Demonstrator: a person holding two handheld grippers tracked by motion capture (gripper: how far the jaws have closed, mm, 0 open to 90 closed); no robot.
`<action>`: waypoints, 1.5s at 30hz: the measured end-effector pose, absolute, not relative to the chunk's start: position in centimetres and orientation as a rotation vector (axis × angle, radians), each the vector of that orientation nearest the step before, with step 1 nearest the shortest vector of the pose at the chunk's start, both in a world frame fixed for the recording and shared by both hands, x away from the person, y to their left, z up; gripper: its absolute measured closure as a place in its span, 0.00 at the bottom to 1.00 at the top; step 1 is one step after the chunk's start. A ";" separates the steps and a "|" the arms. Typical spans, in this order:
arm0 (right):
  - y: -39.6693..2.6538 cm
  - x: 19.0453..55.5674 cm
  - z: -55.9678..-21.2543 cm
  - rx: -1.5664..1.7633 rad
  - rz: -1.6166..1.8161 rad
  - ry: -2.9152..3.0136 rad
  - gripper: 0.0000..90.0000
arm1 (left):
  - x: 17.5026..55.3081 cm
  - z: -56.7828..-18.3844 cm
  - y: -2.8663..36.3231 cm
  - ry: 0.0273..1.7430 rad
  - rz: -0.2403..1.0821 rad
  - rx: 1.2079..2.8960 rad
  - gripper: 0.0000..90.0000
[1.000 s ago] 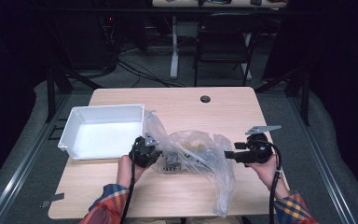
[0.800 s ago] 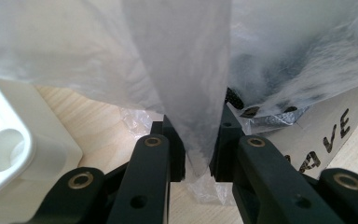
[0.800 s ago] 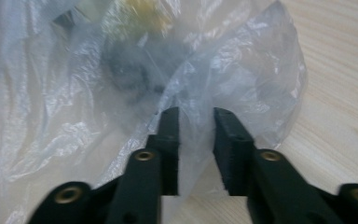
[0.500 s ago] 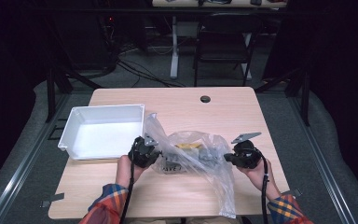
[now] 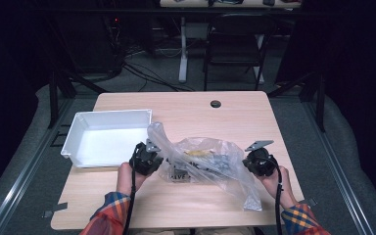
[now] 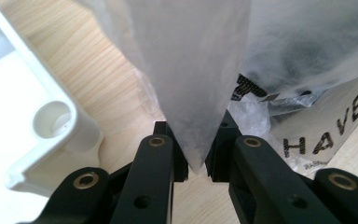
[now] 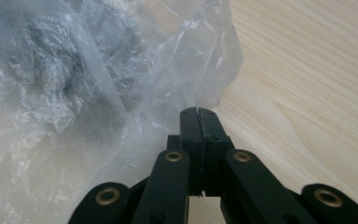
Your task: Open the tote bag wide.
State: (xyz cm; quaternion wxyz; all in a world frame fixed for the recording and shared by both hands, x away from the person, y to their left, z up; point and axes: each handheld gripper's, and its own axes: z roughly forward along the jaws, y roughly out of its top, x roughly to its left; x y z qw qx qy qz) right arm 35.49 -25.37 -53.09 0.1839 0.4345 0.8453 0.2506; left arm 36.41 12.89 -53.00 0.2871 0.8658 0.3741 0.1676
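- While both hands worked at the near edge of the tabletop [image 5: 254, 105], the clear plastic bag [image 5: 210, 161] lay between the two grippers, its long axis running across the table from one hand to the other.
- The left gripper [image 6: 196, 161] had its jaws pinching a gathered fold of the bag, the film rising in a taut wedge from between them; the jaws had just been closing further on it.
- The right gripper [image 7: 198, 122] had its jaws pressed together on a thin edge of the bag at its right end, having just closed there.
- Inside the bag sat dark small parts and a printed card [image 6: 326, 135], nearer the left hand than the right.
- A white tray [image 5: 105, 142] stood just beside the left gripper, on the far left, apart from the bag.
- With each end held, I judged the coming move to turn on pulling or lifting along that left-to-right axis, and the tray lay closest to the left hand.
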 end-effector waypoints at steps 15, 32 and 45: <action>-26.1 35.6 -53.5 1.250 0.577 2.341 1.00 | 36.5 -54.0 11.8 0.988 0.465 2.356 0.91; -27.0 34.7 -52.5 1.231 0.579 2.413 0.78 | 37.6 -55.0 9.7 0.964 0.439 2.384 0.88; -23.5 33.8 -49.0 1.039 0.919 2.508 0.35 | 37.7 -54.8 10.0 0.978 0.397 2.381 0.80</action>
